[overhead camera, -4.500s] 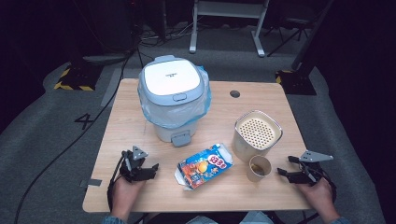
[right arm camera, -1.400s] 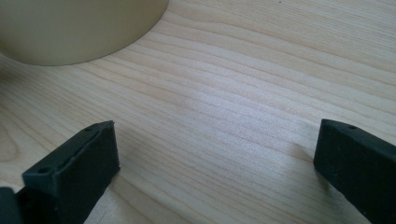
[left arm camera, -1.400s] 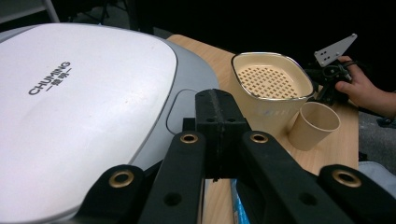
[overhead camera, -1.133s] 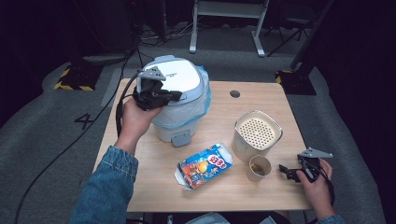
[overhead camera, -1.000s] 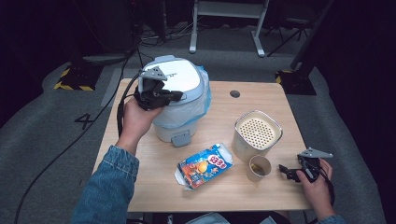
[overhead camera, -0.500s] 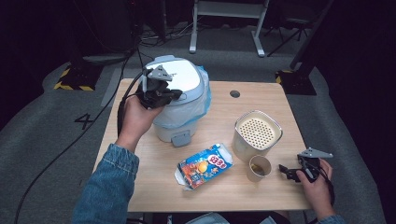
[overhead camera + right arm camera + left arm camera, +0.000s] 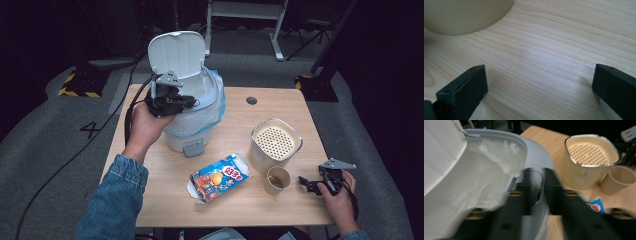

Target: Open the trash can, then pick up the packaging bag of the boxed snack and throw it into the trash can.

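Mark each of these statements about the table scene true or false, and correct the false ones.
1. The bin's lid stands open. True.
2. The left tongs are at the bin. True.
3. The snack packet lies inside the bin. False: it lies on the table, in front of the bin.
4. The paper cup stands beside the perforated-lid container. True.
5. The right tongs are shut on the paper cup. False: their jaws stand wide apart over bare wood near the cup.
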`<state>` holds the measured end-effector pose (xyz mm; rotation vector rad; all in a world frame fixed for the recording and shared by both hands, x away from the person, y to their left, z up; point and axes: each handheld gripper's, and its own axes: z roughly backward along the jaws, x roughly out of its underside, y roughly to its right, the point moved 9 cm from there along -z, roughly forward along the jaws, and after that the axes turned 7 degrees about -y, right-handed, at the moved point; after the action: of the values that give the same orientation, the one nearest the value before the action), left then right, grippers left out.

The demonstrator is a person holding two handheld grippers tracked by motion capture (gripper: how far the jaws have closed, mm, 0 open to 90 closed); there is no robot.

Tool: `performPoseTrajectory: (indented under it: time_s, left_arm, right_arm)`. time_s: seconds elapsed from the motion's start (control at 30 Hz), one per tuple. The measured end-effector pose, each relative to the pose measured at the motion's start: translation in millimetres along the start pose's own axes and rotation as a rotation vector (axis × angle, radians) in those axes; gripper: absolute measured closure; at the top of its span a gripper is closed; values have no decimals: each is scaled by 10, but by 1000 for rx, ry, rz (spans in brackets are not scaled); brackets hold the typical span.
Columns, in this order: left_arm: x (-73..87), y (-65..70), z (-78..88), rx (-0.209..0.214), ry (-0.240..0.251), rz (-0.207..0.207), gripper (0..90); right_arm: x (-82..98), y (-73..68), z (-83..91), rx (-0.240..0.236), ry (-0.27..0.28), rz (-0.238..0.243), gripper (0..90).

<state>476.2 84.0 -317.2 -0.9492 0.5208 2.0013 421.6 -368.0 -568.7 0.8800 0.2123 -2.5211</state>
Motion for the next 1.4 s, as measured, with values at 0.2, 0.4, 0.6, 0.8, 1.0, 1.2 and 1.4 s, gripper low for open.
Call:
performPoseTrajectory:
  time_s: [0.2, 0.4, 0.6, 0.8, 1.0, 1.2, 1.4]
  left_arm:
    - [35, 357, 60, 169, 97, -63, 556]
    - [170, 606, -73, 223, 75, -88, 531]
    - [467, 790, -392, 211, -14, -88, 513]
    - [767, 821, -716, 156, -116, -76, 517]
    - [1005, 840, -972, 194, -177, -36, 521]
    - [1212, 802, -1175, 225, -260, 10, 525]
    - [1423, 746, -1430, 254, -396, 81, 527]
  right_arm:
    - [0, 0, 0, 0, 0, 0, 1]
    - [0, 0, 0, 0, 0, 0, 1]
    - [4, -12, 3, -3, 0, 4, 1]
    - [4, -14, 4, -4, -1, 6, 1]
    - [4, -15, 4, -4, -1, 5, 1]
    - [4, -15, 4, -4, 0, 5, 1]
    - [4, -15, 4, -4, -1, 5, 1]
